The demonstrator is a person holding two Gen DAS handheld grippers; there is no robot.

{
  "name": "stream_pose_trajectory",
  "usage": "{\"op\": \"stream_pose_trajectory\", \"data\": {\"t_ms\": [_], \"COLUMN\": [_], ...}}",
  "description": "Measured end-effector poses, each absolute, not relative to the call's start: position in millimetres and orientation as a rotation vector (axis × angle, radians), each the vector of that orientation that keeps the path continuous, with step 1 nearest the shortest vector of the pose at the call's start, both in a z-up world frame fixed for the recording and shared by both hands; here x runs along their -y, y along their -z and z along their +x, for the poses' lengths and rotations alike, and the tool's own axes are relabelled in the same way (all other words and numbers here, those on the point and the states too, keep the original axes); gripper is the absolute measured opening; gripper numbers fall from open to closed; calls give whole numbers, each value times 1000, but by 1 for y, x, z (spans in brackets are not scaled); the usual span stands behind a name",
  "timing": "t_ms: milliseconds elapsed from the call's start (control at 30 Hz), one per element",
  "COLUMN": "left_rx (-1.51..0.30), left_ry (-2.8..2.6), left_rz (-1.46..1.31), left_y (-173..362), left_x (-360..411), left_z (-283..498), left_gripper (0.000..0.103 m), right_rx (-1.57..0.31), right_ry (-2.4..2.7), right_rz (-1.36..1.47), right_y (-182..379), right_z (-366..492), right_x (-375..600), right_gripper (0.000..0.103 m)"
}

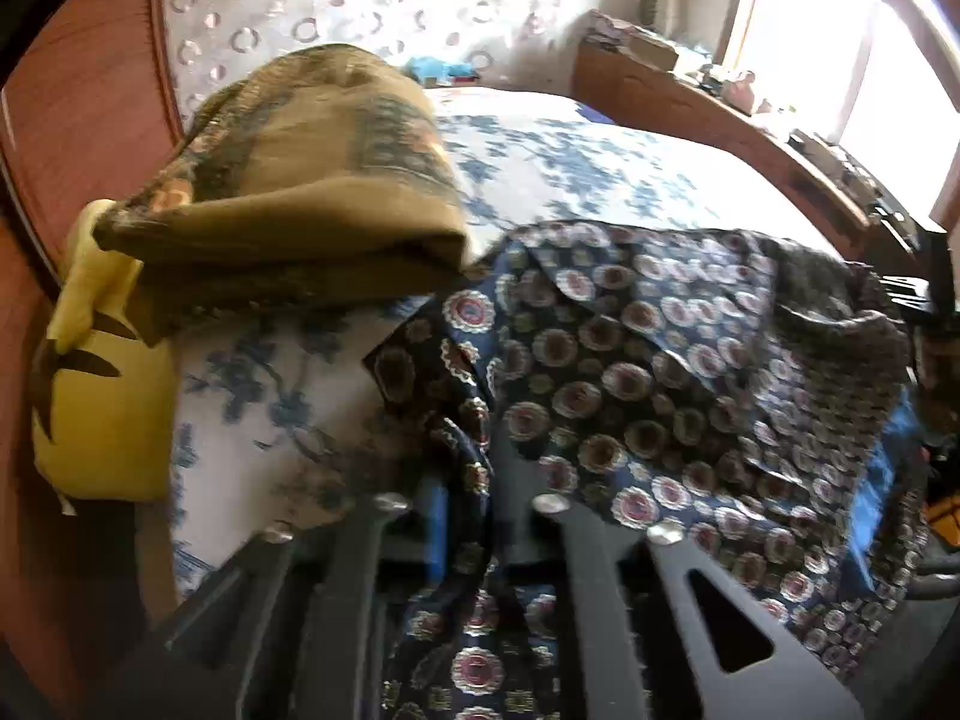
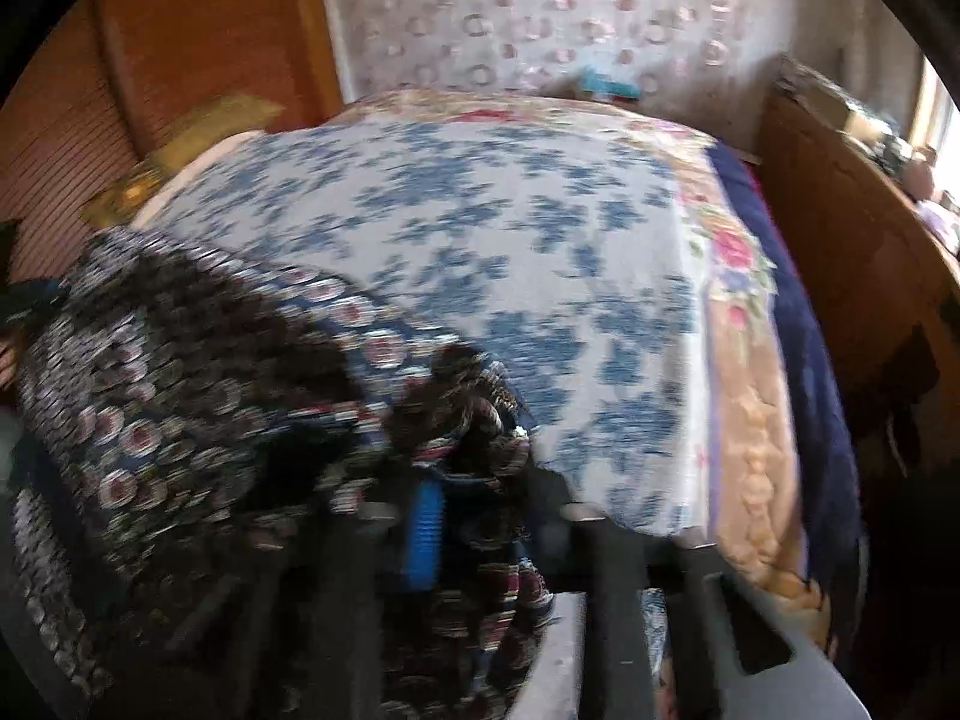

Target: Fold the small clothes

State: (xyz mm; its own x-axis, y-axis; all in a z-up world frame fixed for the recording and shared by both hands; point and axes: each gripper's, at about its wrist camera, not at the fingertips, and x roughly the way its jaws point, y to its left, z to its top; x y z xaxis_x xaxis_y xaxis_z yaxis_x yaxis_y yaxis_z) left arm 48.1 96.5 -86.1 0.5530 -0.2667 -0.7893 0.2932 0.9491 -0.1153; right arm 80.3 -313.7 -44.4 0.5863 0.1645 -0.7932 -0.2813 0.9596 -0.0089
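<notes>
Lying on the bed (image 1: 540, 168) near its front edge, the patterned garment (image 1: 660, 372) spreads across the blue-flowered cover. The left gripper (image 1: 468, 516) is clamped on a bunched fold of the garment at its left end. The right gripper (image 2: 474, 480) is clamped on the garment's right end. A folded olive cloth (image 1: 312, 180) sits at the bed's left edge, above a yellow cushion (image 1: 102, 408).

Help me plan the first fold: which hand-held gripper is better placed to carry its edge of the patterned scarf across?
Left, probably, though it is close. Both hand-held grippers pinch the scarf; the left hand-held gripper shows its grip sharply, while the right hand-held gripper's view is blurred.
</notes>
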Motion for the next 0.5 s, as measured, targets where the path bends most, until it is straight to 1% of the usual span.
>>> {"op": "stream_pose_trajectory", "data": {"t_ms": [100, 167, 333, 500], "left_rx": [-889, -838, -668, -526], "left_ry": [346, 350, 346, 327], "left_rz": [21, 9, -23, -12], "left_y": [78, 64, 5, -55], "left_x": [-91, -89, -87, -87], "left_z": [37, 29, 20, 36], "left_gripper": [6, 6, 5, 5], "right_rx": [-889, -839, -656, -494], "right_ry": [-270, -270, -259, -277], "right_rz": [-167, -154, -143, -186], "right_y": [42, 31, -28, -97], "right_z": [71, 61, 35, 21], "right_x": [307, 305, 300, 285], "right_gripper": [6, 6, 5, 5]}}
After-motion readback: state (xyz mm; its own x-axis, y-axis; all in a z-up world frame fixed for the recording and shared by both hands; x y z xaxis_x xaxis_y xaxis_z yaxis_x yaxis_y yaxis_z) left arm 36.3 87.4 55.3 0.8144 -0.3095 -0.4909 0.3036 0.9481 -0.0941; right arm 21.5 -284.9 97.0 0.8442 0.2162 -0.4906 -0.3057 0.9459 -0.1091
